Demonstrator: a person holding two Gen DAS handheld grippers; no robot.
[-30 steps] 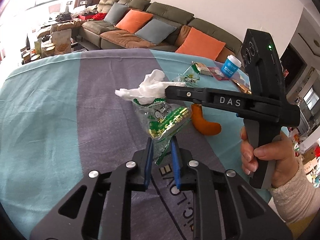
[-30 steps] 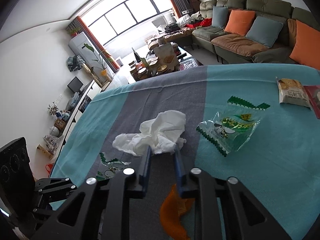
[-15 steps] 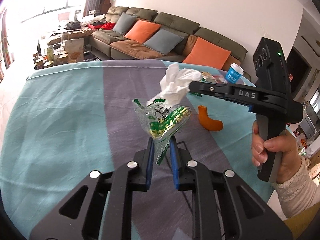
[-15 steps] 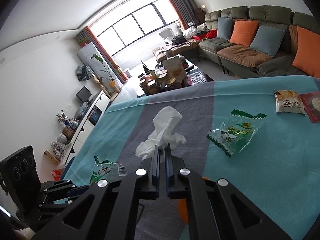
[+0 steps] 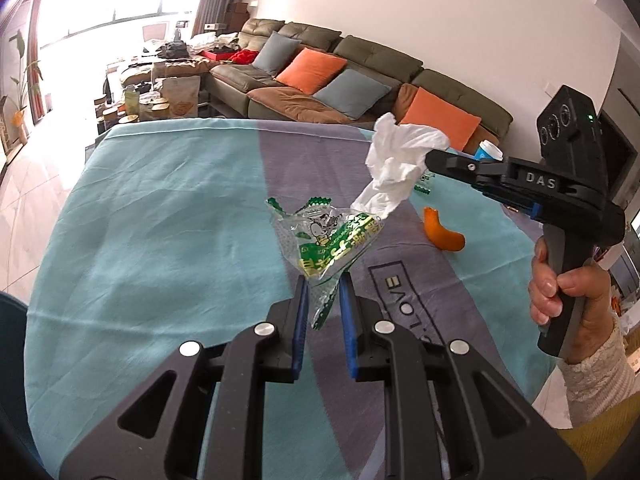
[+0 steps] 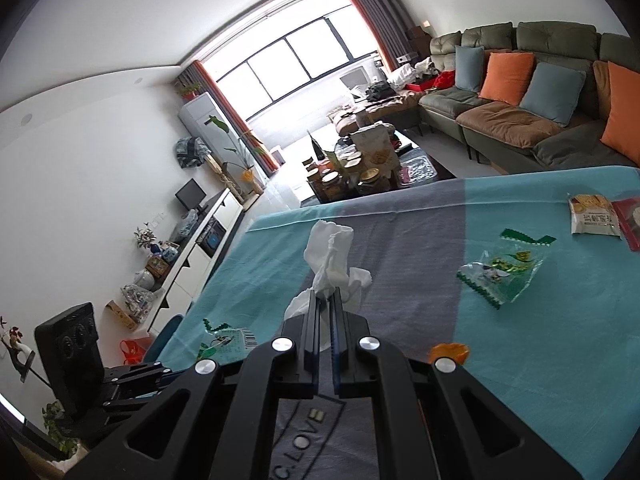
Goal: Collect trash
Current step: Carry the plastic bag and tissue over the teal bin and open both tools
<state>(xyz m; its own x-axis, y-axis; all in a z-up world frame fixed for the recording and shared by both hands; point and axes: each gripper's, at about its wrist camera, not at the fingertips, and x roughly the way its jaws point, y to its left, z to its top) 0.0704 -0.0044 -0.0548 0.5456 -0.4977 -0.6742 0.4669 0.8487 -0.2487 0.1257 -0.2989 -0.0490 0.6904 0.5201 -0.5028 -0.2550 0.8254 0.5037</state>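
Above teal cloth (image 5: 160,240), crumpled white tissue (image 6: 330,256)

Tabletop (image 5: 152,232) left half bare, passable. Right half obstructed: orange peel (image 5: 443,233), green wrapper (image 6: 502,270), snack packets (image 6: 594,220).

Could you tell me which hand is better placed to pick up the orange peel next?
Neither is free yet: the left gripper holds a wrapper, the right gripper a tissue. The right is nearer the orange peel.
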